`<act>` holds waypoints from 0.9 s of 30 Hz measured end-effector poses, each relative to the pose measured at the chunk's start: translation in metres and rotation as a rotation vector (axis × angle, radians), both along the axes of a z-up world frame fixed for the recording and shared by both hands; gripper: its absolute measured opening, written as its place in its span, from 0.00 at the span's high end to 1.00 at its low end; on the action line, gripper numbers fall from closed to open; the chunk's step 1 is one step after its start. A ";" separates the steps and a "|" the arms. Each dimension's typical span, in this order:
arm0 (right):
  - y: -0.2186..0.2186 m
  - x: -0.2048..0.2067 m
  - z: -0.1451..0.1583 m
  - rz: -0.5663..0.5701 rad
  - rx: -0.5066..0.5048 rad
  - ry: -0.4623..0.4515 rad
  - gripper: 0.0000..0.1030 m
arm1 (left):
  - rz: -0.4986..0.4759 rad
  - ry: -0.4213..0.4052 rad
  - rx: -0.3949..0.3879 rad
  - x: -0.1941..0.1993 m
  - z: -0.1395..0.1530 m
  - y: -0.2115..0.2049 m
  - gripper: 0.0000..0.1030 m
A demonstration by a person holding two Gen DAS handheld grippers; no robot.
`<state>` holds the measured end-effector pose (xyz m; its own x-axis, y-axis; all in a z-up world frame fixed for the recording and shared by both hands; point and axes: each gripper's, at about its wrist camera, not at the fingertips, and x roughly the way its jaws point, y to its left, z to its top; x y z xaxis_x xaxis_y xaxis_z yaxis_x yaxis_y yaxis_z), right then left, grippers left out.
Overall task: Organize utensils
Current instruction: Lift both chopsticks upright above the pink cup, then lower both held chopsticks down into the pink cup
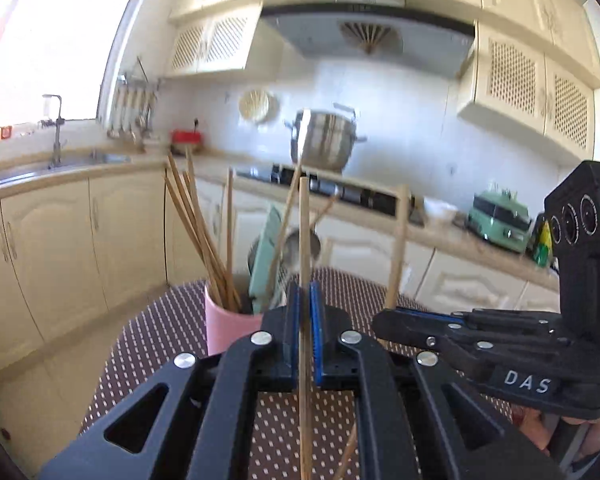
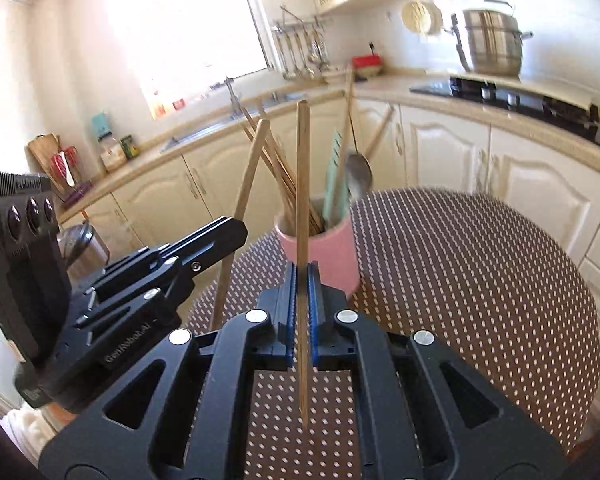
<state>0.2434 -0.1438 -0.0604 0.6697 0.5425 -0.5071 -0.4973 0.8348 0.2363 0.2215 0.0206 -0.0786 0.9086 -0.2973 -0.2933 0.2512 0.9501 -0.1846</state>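
Left gripper (image 1: 305,300) clamped on a chopstick (image 1: 304,232) standing upright between its pads. Right gripper (image 2: 301,280) likewise closed on its own upright chopstick (image 2: 302,184). Just beyond both: pink cup (image 2: 320,252) on the dotted surface (image 2: 480,280), holding more chopsticks (image 1: 196,232), a spoon (image 2: 359,172), a green utensil (image 2: 335,176).

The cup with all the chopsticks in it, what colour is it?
Pink. The cup shows best in the right wrist view.
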 end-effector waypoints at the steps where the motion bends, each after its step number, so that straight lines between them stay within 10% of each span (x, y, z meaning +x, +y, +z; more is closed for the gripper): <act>1: 0.001 0.001 0.005 0.003 0.006 -0.013 0.94 | 0.007 -0.027 -0.011 -0.001 0.003 0.003 0.95; 19: 0.026 0.026 0.086 0.013 0.056 -0.271 0.95 | 0.170 -0.420 -0.113 0.038 0.062 0.020 0.95; 27: 0.026 0.053 0.087 0.011 0.058 -0.279 0.95 | 0.251 -0.471 -0.150 0.066 0.064 0.020 0.95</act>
